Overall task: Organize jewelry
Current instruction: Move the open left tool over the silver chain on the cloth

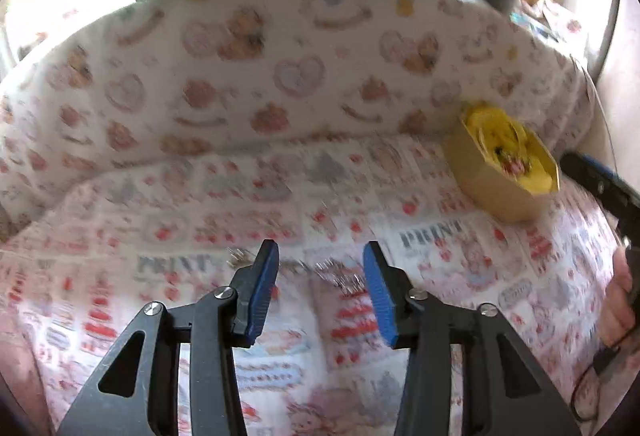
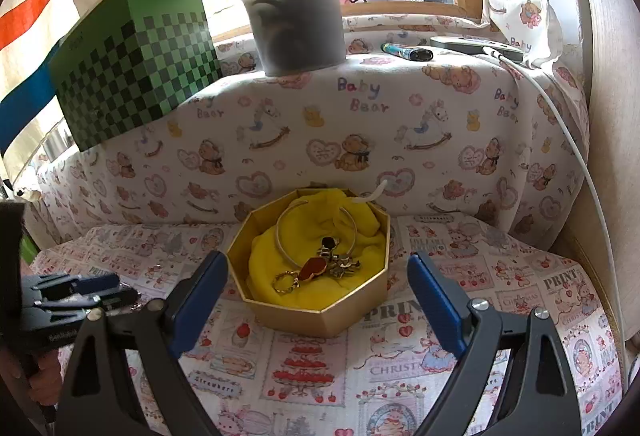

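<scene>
A gold octagonal box (image 2: 320,312) lined with yellow cloth (image 2: 280,256) sits on the printed cloth. It holds a thin bangle (image 2: 284,236), a gold ring (image 2: 286,282) and a red-and-gold brooch cluster (image 2: 328,262). My right gripper (image 2: 317,260) stands open just in front of the box, a finger on each side, touching nothing. My left gripper (image 1: 321,252) is open over the cloth, to the left of the box (image 1: 488,192). A blurred silvery piece (image 1: 340,278), perhaps a chain, lies on the cloth below its fingertips. From the right wrist the left gripper (image 2: 120,290) shows low at the left edge.
A padded bear-print backrest (image 2: 360,140) walls the far side. On its top stand a green checkered box (image 2: 132,64), a plastic tub (image 2: 296,20), a pen (image 2: 404,51) and a flat device (image 2: 476,48) with a white cable (image 2: 580,164). A hand (image 1: 618,310) shows at the right edge.
</scene>
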{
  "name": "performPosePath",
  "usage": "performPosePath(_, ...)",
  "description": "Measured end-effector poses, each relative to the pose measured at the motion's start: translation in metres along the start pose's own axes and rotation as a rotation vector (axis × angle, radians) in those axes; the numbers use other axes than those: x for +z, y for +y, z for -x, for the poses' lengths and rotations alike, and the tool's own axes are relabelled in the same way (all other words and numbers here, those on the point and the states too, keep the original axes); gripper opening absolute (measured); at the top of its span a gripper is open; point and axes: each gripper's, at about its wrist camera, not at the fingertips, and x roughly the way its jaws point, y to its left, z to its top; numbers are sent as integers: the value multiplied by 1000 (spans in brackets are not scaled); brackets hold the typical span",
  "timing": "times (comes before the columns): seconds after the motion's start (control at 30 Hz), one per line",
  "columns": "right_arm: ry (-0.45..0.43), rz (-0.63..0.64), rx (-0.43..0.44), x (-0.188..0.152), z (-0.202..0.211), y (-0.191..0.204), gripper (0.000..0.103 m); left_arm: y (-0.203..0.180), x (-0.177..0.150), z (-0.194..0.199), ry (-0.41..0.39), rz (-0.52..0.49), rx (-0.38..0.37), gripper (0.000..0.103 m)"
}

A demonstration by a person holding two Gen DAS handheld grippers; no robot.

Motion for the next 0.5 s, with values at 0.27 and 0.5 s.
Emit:
performPosePath(0.27, 7, 21, -8, -2, -3, 3, 91, 33, 8, -16, 21, 133, -35, 54)
performPosePath(0.5, 29, -2, -1, -1, -6, -1, 91, 47, 7, -17, 67, 141, -61, 50)
